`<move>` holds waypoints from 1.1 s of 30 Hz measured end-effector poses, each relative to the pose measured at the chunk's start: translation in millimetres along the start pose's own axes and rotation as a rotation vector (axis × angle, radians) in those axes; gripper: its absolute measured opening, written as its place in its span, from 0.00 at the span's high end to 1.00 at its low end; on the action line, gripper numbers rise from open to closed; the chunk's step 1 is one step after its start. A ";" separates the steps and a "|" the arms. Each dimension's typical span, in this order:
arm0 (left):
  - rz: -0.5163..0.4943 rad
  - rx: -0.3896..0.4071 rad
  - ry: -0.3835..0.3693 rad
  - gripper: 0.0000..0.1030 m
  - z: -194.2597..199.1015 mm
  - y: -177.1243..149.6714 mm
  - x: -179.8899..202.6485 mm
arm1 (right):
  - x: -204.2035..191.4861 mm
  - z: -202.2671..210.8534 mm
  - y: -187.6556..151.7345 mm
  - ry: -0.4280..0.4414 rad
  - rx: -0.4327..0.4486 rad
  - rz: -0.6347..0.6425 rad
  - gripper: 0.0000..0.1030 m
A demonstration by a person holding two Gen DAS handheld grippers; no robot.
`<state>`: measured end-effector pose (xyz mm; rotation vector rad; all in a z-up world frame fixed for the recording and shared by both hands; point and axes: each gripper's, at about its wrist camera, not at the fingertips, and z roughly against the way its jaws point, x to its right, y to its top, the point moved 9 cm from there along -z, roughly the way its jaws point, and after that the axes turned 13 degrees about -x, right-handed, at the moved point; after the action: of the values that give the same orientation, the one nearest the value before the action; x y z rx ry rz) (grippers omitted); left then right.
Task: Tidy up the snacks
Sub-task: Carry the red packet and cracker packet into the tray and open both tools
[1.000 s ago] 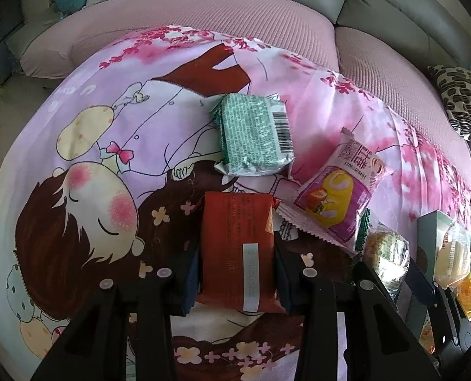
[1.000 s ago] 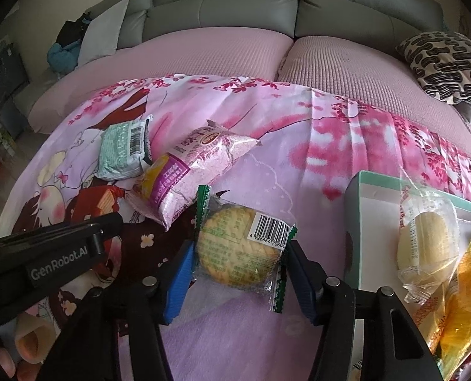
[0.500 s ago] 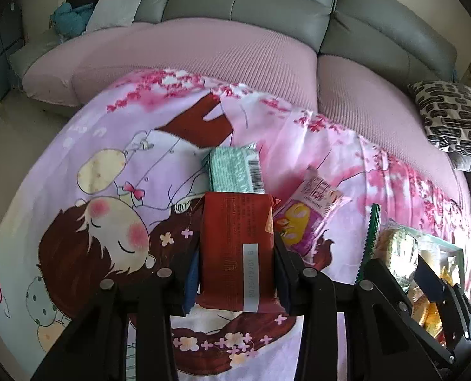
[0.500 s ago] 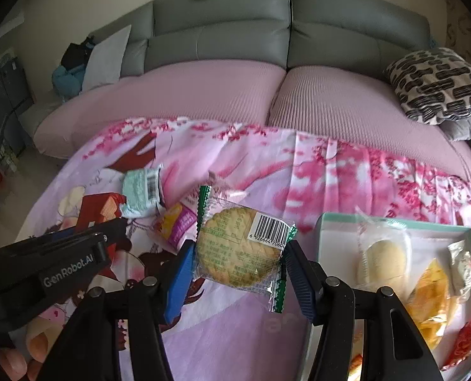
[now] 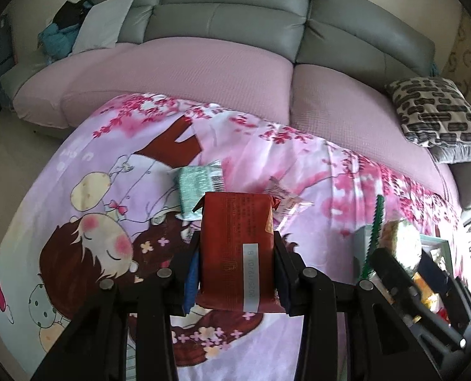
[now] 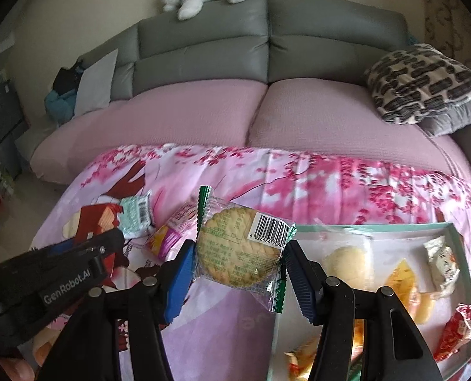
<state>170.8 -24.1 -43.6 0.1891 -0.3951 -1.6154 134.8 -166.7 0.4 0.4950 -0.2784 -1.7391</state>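
Left wrist view: fingers (image 5: 200, 260) clamp the red packet (image 5: 235, 247); right fingers (image 6: 184, 263) clamp the wrapped biscuit (image 6: 238, 254).

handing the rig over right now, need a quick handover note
Left gripper: shut on the red foil snack packet, held above the cartoon blanket.
Right gripper: shut on the clear-wrapped round biscuit.
Pale green tray, to the right, already holds several wrapped snacks.
Left: place both held items, then the green foil packet and the pink-purple packet lying on the blanket.
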 end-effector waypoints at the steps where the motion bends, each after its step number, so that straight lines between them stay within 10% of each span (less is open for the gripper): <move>1: -0.011 0.002 -0.002 0.59 1.1 -0.5 4.9 | 6.8 3.1 0.4 -0.004 0.005 -0.014 0.42; 21: -0.338 -0.047 -0.083 0.59 -6.0 -51.1 152.1 | 194.5 48.6 -38.9 -0.154 0.037 -0.418 0.42; 33: -0.383 -0.111 -0.088 0.60 -39.7 -72.2 185.0 | 230.0 37.9 -64.9 -0.180 -0.021 -0.490 0.42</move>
<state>101.3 -209.8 -85.4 0.1130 -0.3489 -2.0226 23.0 -378.4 -35.5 0.4131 -0.2809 -2.2673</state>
